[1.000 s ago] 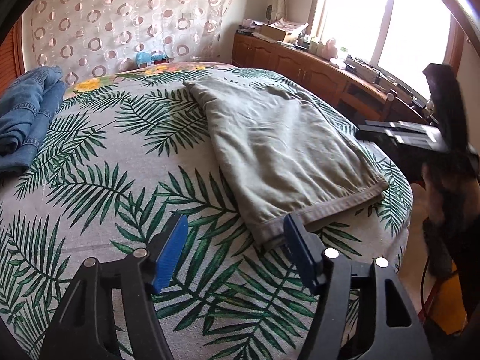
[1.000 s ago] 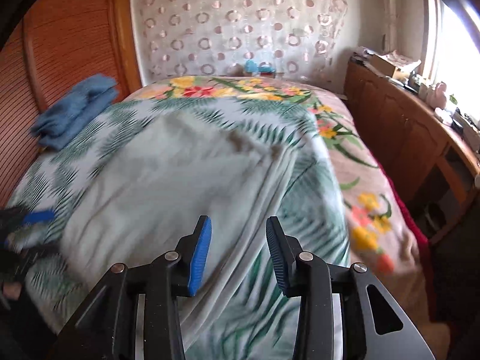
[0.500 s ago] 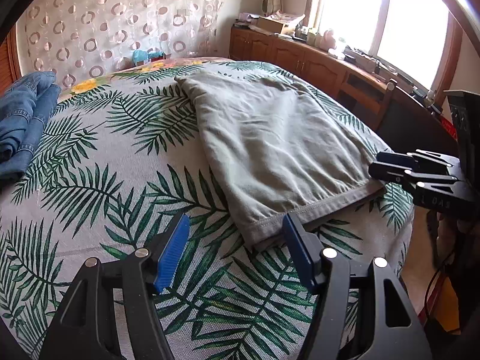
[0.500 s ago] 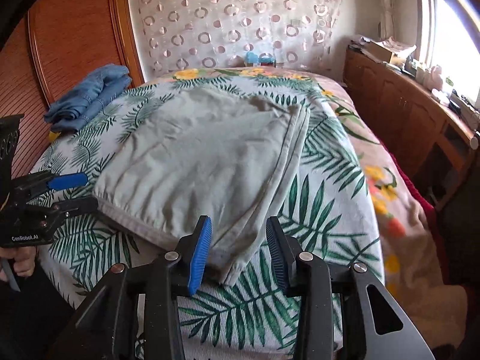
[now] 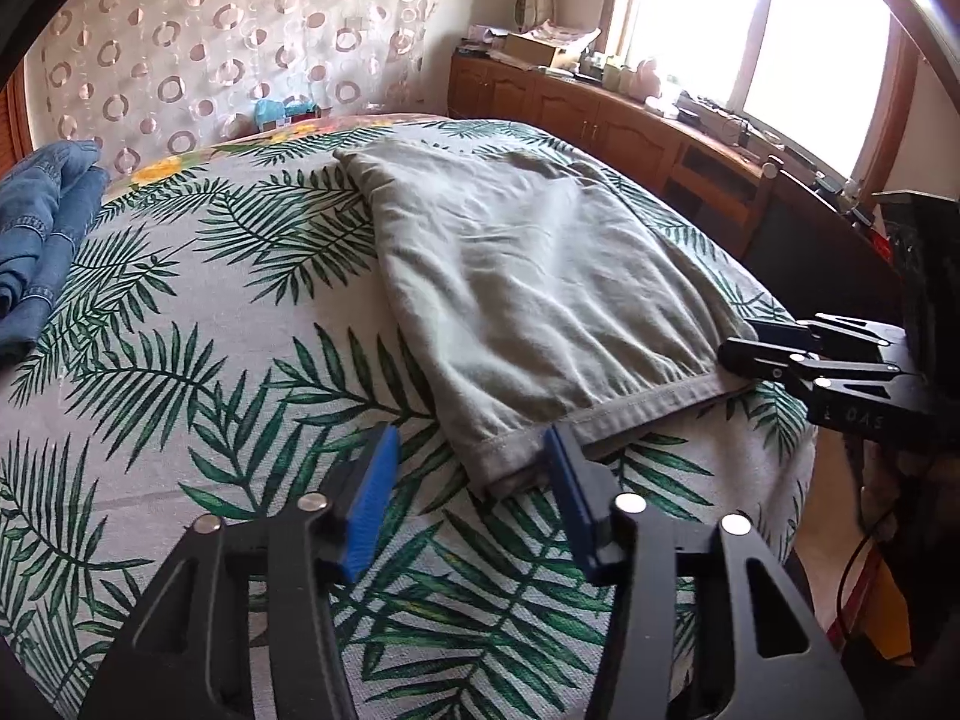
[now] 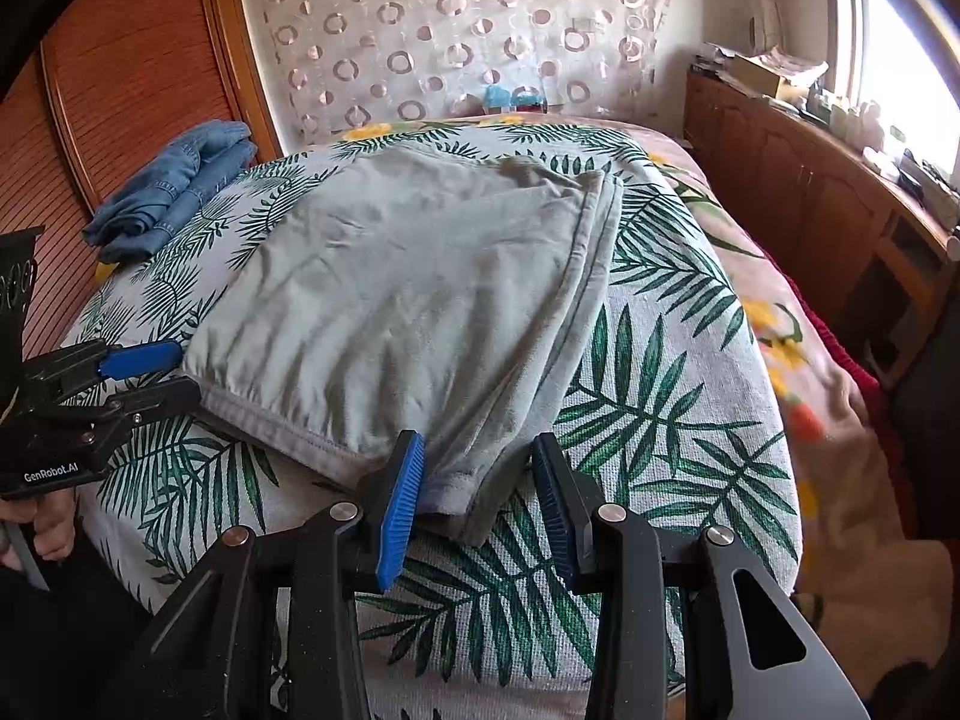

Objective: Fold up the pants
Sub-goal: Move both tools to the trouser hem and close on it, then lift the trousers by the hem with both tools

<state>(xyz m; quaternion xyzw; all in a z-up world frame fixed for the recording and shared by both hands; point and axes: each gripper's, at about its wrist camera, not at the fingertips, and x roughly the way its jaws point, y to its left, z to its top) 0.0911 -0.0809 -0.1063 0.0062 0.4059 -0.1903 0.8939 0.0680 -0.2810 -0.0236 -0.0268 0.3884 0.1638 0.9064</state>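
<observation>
Grey-green cotton pants (image 5: 528, 276) lie folded flat mid-frame on our palm-leaf-print bed cover (image 5: 198, 324). Left gripper (image 5: 474, 468) has just been closing, waistband corner between its blue pads, not yet pinched. Right gripper (image 6: 477, 480) sits half open around the other corner, no grip.

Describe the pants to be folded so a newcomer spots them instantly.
On the bed with the palm-leaf cover, look at the near end, just ahead of both grippers. The grey-green pants lie flat there, waistband toward the near edge. The only other garment, the blue jeans, sits bunched by the wooden headboard.
</observation>
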